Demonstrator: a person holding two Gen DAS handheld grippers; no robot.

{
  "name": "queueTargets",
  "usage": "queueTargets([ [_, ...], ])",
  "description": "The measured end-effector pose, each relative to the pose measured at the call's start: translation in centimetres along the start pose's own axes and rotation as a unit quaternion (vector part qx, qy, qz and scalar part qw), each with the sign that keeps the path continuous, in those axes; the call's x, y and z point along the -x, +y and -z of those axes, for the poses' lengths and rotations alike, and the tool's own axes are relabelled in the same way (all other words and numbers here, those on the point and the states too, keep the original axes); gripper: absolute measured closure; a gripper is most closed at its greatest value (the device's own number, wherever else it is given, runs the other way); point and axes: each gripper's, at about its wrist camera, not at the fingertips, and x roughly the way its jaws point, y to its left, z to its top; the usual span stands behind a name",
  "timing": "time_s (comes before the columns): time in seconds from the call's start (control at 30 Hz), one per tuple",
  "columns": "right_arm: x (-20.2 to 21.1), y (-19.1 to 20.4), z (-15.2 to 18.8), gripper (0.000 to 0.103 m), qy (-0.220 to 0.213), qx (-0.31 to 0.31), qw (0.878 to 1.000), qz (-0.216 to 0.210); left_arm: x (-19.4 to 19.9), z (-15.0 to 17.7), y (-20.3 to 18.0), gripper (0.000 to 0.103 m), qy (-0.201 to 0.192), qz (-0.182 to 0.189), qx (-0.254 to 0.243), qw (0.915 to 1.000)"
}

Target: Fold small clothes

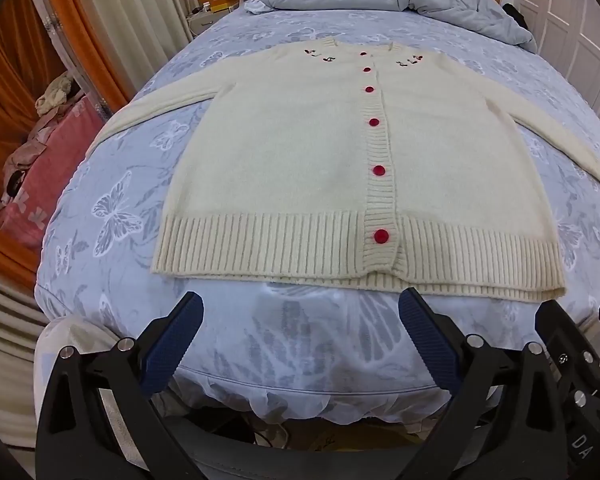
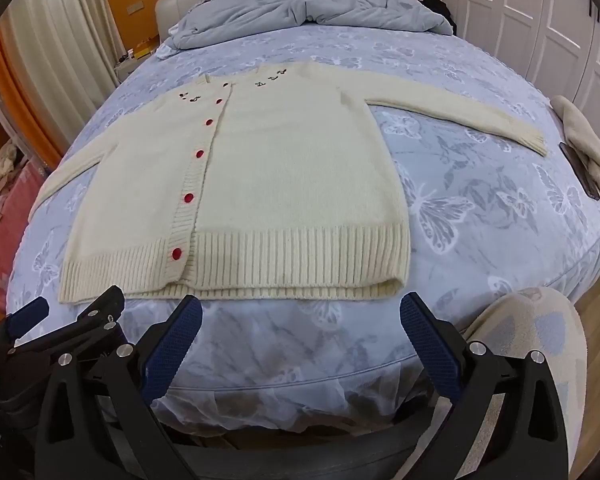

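Pre-fold, nothing grabbed: cream cardigan (image 1: 300, 168) lies flat, buttoned, sleeves spread, mid-frame on the butterfly bedsheet (image 1: 112, 216); left gripper (image 1: 300, 344) and right gripper (image 2: 300, 344) both wide and empty at lower frame, so next probably reach a sleeve or hem.

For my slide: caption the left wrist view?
Open left gripper hovers before a buttoned cream cardigan spread flat on the bed.
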Motion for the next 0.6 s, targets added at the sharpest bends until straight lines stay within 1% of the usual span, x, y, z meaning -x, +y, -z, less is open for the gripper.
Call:
queueTargets([
  [0.6,0.13,0.59,0.09,0.005,-0.001,0.004,1.0,0.003,-0.08,0.06,0.32,0.009,-0.001,-0.004,0.006,1.0],
])
